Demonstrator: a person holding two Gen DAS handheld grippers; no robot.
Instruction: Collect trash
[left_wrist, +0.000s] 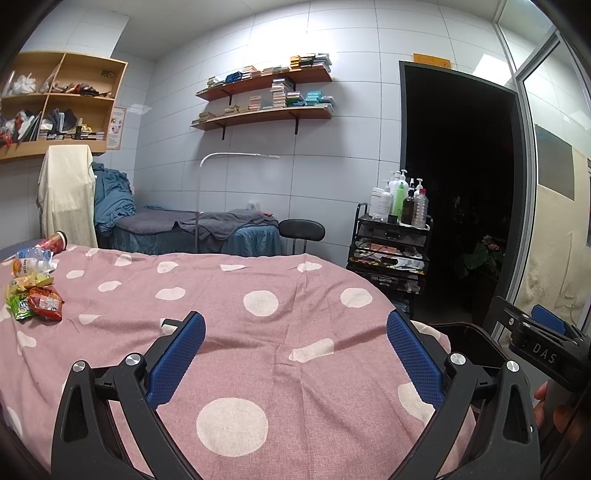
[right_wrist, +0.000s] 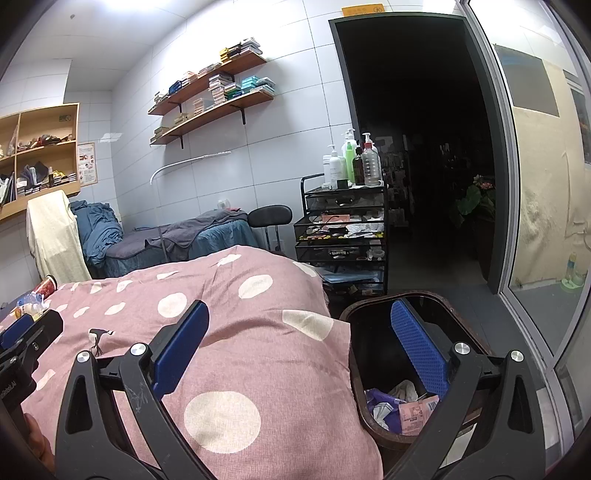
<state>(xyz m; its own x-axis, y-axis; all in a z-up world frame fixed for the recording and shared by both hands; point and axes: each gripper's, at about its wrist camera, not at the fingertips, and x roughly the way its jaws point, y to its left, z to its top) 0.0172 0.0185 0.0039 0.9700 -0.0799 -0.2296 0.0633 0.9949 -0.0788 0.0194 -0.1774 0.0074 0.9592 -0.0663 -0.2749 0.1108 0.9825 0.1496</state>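
Plainly, both tongs gape empty: left tongs (left_wrist: 295, 354), right tongs (right_wrist: 297, 350) marked "DAS".

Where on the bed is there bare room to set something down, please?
Most of the pink dotted bedspread lies bare, from both open grippers across to its far edge. Only the left corner is crowded, with snack wrappers, a plastic bottle and a red cup. The bin already holds rubbish.

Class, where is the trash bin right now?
In the right wrist view, the trash bin stands on the floor, lower right, against the bed's edge, below the black cart.
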